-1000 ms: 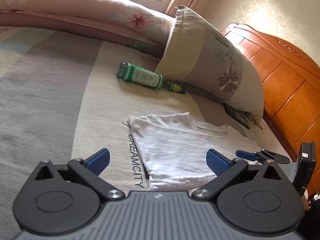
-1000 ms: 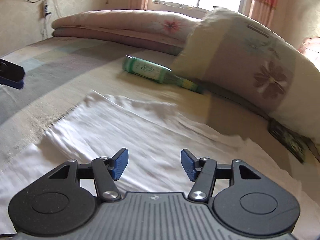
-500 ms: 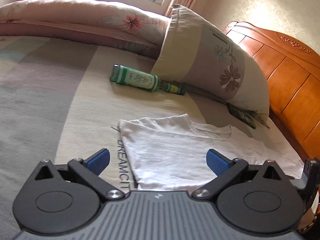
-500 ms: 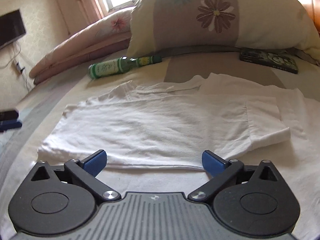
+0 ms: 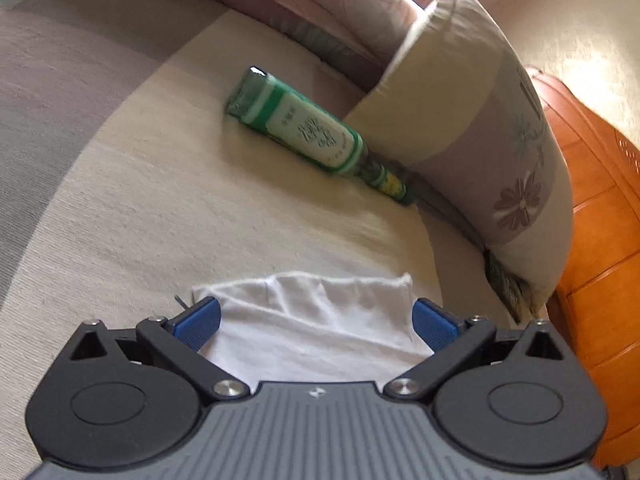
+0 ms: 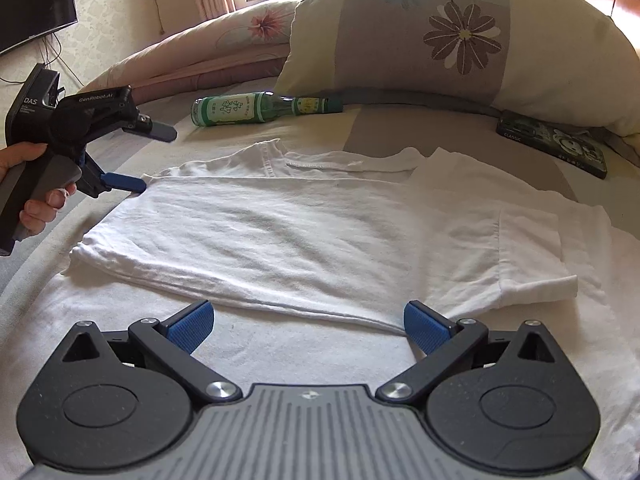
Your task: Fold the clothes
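Observation:
A white T-shirt (image 6: 300,232), partly folded, lies flat on the bed. Its near folded edge runs just past my right gripper (image 6: 308,318), which hangs open low over white fabric with nothing between its pads. In the right wrist view my left gripper (image 6: 157,160) is at the shirt's far left corner, held by a hand, its jaws open and its lower finger (image 6: 124,182) at the cloth's edge. The left wrist view shows that corner of the shirt (image 5: 320,344) lying between the wide-open blue pads of the left gripper (image 5: 314,308); neither pad presses on it.
A green glass bottle (image 6: 260,110) lies on its side beyond the shirt, against a flowered pillow (image 6: 460,28). A dark printed case (image 6: 552,148) lies at the pillow's right foot. A folded quilt (image 6: 224,52) lines the far side, and a wooden headboard (image 5: 600,240) stands at the right.
The left gripper has moved forward and down, so the shirt's corner now lies between its open jaws. The right gripper widened its jaws and swung to face the pillow, then held still.

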